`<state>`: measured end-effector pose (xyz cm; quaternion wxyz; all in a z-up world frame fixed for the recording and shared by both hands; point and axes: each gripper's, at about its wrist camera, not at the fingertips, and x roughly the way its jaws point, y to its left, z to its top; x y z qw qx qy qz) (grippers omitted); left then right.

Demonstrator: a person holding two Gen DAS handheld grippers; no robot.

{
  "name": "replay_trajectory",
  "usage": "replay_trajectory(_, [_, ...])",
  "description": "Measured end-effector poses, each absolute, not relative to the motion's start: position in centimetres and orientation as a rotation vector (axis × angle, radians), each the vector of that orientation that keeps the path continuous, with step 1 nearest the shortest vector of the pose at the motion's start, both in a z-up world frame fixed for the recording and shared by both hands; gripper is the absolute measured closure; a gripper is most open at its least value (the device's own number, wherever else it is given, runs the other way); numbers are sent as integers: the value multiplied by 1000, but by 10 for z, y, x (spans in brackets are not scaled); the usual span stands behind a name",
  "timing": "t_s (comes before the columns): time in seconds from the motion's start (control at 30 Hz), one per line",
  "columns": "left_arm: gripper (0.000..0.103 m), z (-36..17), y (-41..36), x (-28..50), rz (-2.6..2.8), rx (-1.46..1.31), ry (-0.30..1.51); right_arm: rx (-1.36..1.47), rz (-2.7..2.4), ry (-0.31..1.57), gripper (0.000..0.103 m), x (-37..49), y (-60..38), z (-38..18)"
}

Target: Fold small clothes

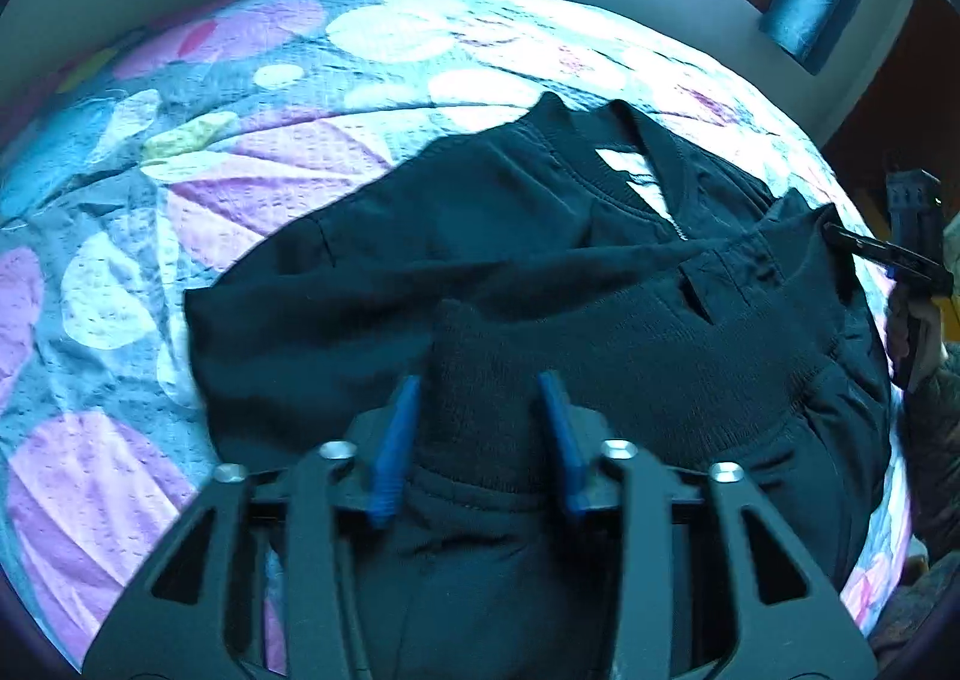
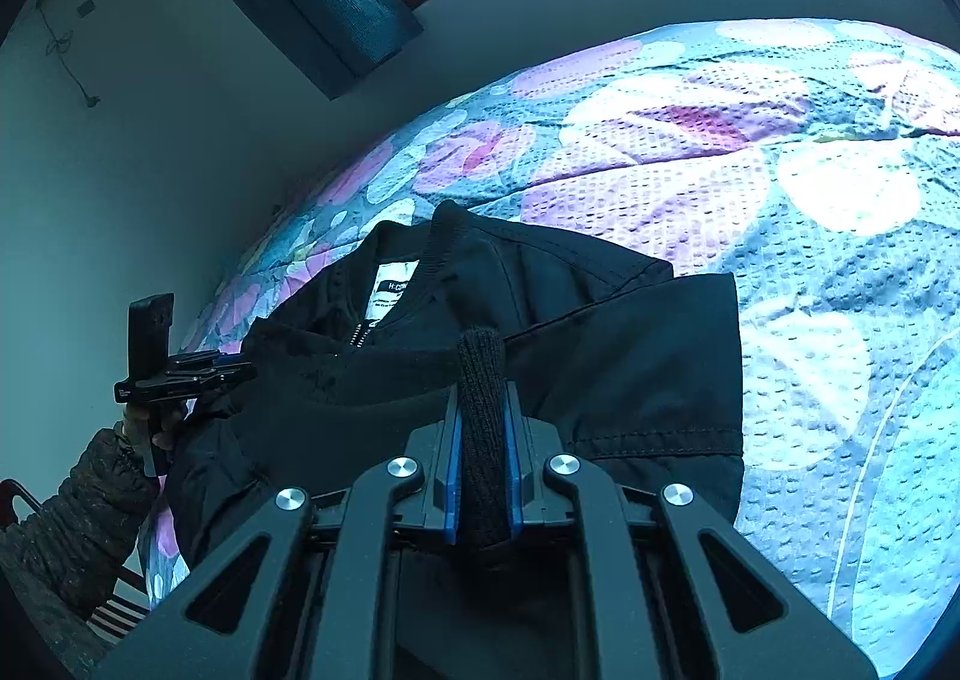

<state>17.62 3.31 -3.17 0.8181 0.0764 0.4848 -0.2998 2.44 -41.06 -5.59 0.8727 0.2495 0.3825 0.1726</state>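
Folding a black jacket (image 1: 372,296) on a floral bedspread (image 1: 120,272).

Left wrist view: the left gripper (image 1: 480,410) has its blue pads spread, ribbed hem between them, apparently unclamped; the right gripper (image 1: 864,248) reaches the jacket's far edge. Right wrist view: the right gripper (image 2: 483,428) pinches a ribbed knit band (image 2: 480,368), collar label (image 2: 393,290) beyond.

Bed (image 1: 240,98), floral quilted cover; 1 black jacket (image 1: 360,284) on it, apparently partly folded.
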Motion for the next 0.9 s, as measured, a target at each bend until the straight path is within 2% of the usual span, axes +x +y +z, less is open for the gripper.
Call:
replay_trajectory(0.03, [82, -31, 33, 176, -626, 170, 1024, 525, 362, 796, 91, 24, -411, -56])
replay_trajectory(0.2, [87, -13, 36, 163, -589, 169, 938, 515, 358, 754, 92, 16, -409, -47])
replay_trajectory(0.3, [94, 7, 37, 162, -563, 146, 874, 507, 348, 719, 92, 16, -407, -36])
replay_trajectory(0.53, [94, 37, 22, 207, -505, 123, 789, 534, 324, 624, 92, 59, -423, -4])
replay_trajectory(0.67, [94, 20, 14, 247, -459, 101, 824, 586, 271, 656, 92, 104, -437, -16])
replay_trajectory(0.9, [93, -30, 21, 268, -421, 80, 926, 714, 196, 842, 92, 143, -451, -84])
